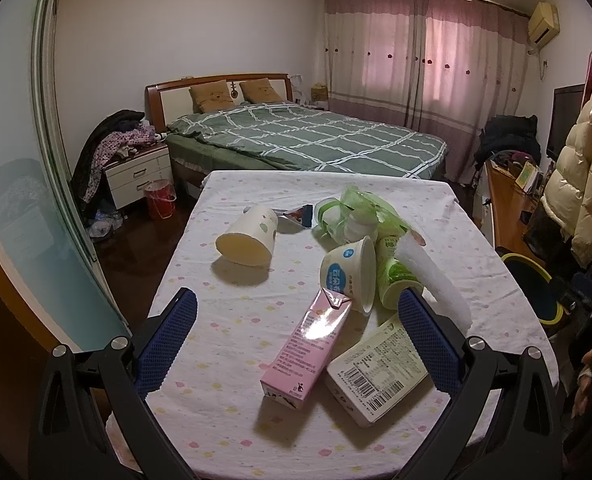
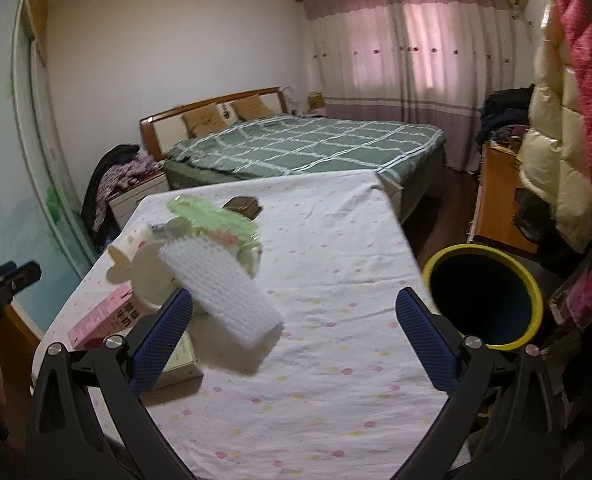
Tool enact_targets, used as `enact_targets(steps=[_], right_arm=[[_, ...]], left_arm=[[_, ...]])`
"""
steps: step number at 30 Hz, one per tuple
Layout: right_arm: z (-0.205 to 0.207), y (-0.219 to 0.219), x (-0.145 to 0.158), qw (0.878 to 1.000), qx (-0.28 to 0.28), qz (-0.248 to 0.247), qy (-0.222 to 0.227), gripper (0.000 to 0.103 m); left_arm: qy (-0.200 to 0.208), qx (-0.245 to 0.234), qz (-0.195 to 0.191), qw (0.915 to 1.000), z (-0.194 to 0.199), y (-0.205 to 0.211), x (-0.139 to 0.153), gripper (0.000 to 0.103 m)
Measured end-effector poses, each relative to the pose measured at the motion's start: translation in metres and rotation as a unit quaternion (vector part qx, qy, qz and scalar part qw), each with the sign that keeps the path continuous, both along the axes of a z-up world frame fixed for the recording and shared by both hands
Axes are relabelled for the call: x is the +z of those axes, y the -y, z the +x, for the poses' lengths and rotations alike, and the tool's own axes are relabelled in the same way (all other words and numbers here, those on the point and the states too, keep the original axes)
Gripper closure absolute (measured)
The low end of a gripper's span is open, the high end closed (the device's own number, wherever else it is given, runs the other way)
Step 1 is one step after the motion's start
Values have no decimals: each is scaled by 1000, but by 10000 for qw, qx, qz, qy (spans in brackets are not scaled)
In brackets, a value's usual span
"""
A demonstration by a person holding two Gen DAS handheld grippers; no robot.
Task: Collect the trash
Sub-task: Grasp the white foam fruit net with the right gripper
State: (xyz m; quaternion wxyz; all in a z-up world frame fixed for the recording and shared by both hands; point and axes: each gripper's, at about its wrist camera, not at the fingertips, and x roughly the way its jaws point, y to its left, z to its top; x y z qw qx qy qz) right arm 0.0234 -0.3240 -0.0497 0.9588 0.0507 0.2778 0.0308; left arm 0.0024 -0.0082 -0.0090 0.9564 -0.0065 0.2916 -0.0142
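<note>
Pink carton point(image 1: 308, 344) lies between left gripper point(image 1: 296, 332) fingers.

We found the trash heaped on the table point(image 1: 232, 320), a tipped cup point(image 1: 248, 236) left of the pile, a carton point(image 1: 308, 344) and box point(image 1: 380, 368) lying nearest us, the bin point(image 2: 484, 292) off the table's right edge, and the bed point(image 1: 304, 136) behind.

I see bedroom: white walls point(image 1: 168, 28), dark wood floor point(image 1: 132, 240). Bed point(image 1: 304, 136) with green checked cover against far wall, white nightstand point(image 1: 140, 174) beside it. Pink curtains point(image 1: 416, 56) glow with daylight. Air conditioner point(image 1: 543, 22) high in corner.
</note>
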Motion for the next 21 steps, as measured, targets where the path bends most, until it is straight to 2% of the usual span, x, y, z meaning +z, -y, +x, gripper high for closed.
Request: enact_targets(steps=[7, 15, 20, 21], right_arm=[[24, -40, -25, 9977, 551, -257, -305, 8], [75, -68, -64, 9922, 626, -604, -895, 35], [97, -75, -80, 9889, 598, -755, -1130, 40], [100, -77, -81, 9884, 604, -800, -1145, 47]], left_arm=[[-110, 16, -38, 9999, 8, -8, -7, 4], [-247, 45, -126, 9996, 16, -18, -16, 4], [-330, 61, -161, 9993, 24, -23, -22, 4], [-345, 54, -168, 9992, 25, -23, -23, 4]])
